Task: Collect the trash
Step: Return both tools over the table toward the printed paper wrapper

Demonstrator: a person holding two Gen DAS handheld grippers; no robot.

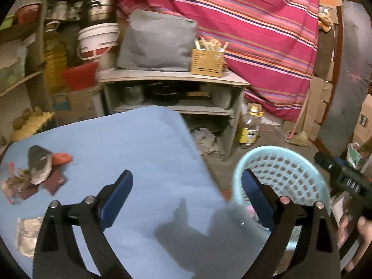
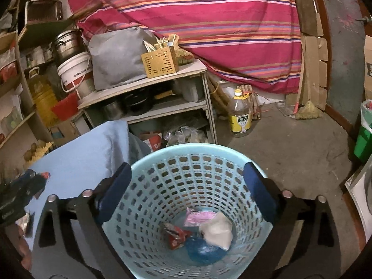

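A light blue perforated basket [image 2: 186, 162] stands on the floor beside a table with a blue cloth [image 1: 139, 151]. In it lie a white crumpled paper [image 2: 217, 230], a pink wrapper [image 2: 197, 217], a red wrapper [image 2: 175, 234] and a blue piece [image 2: 202, 250]. My right gripper [image 2: 187, 194] is open and empty over the basket mouth. My left gripper [image 1: 187, 197] is open and empty above the cloth's right edge; the basket [image 1: 286, 169] is to its right. On the cloth at left lies a trash pile [image 1: 37, 174] with a silver wrapper, and a foil packet [image 1: 28, 234] nearer.
A grey shelf unit [image 1: 172, 81] with pots stands behind the table, a wooden utensil box [image 1: 207, 62] and grey bag on top. An oil bottle [image 2: 239, 114] stands on the concrete floor. A striped pink cloth [image 2: 209, 23] hangs behind. Cardboard and a green bin [image 2: 363, 139] are at right.
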